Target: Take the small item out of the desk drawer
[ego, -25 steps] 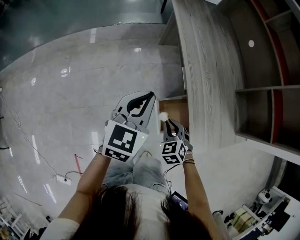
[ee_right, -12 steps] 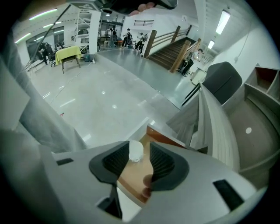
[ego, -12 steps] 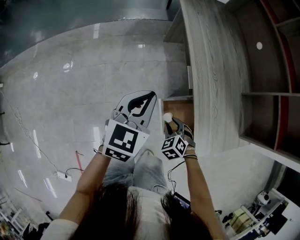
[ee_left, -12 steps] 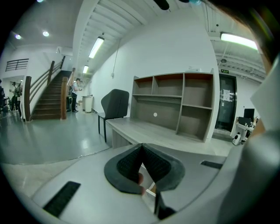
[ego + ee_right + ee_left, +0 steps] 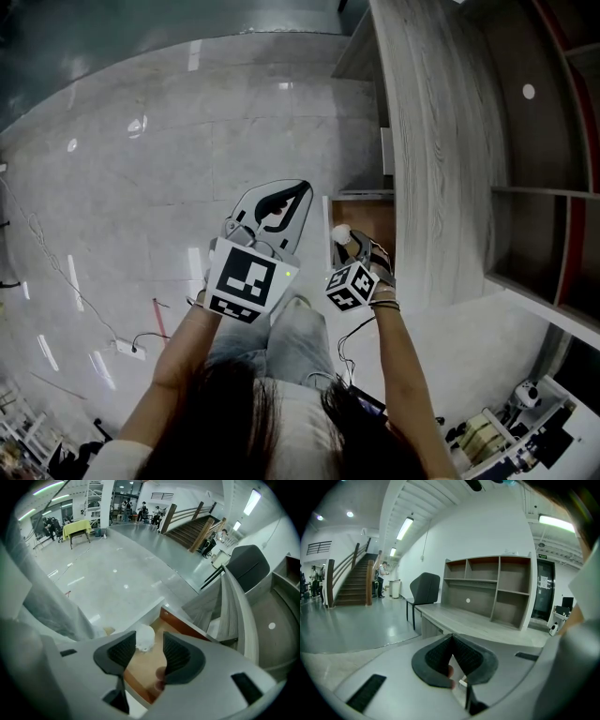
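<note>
small white lump (image 5: 144, 638) at front edge of open drawer (image 5: 140, 665)

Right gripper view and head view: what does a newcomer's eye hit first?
The small white ball at the front of the open drawer, framed by the jaws of the right gripper, which are opening and do not press on it. Then, in the head view, the big black-and-white marker cube on the left gripper, its jaws shut and empty.

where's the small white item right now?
Right gripper view: the small white item lies at the open drawer's front edge, between the right tool's jaw tips, which are opening and not clamping it.
</note>
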Demonstrator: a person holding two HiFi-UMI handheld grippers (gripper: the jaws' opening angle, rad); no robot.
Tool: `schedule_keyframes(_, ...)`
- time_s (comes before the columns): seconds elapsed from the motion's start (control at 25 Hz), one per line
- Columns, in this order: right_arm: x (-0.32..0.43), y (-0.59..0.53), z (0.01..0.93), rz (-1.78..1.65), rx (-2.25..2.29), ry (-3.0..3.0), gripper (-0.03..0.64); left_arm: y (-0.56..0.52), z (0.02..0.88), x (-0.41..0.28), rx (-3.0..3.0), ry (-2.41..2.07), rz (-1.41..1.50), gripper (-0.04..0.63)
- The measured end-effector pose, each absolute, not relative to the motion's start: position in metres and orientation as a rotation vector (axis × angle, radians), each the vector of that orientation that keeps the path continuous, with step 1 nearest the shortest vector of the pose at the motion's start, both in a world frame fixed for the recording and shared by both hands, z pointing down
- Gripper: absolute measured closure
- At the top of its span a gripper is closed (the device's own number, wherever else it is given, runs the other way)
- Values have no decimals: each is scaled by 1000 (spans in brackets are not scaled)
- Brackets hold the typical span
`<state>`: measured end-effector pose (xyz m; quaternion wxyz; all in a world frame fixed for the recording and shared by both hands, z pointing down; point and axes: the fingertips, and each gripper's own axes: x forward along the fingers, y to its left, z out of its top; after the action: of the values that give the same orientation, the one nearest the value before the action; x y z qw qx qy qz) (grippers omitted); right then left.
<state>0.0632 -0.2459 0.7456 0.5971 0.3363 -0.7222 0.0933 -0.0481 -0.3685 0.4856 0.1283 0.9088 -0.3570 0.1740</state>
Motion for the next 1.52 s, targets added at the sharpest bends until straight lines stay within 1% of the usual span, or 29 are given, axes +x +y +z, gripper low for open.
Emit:
schedule_keyframes(0.48,66,-245,774,193,662,-1622,422,-367,505,-49,2618,-1028,513,589)
schedule_keyframes(1.52,71,-255,820,146,519,-1577,417,-368,537,-60,2544,-1056,576,589)
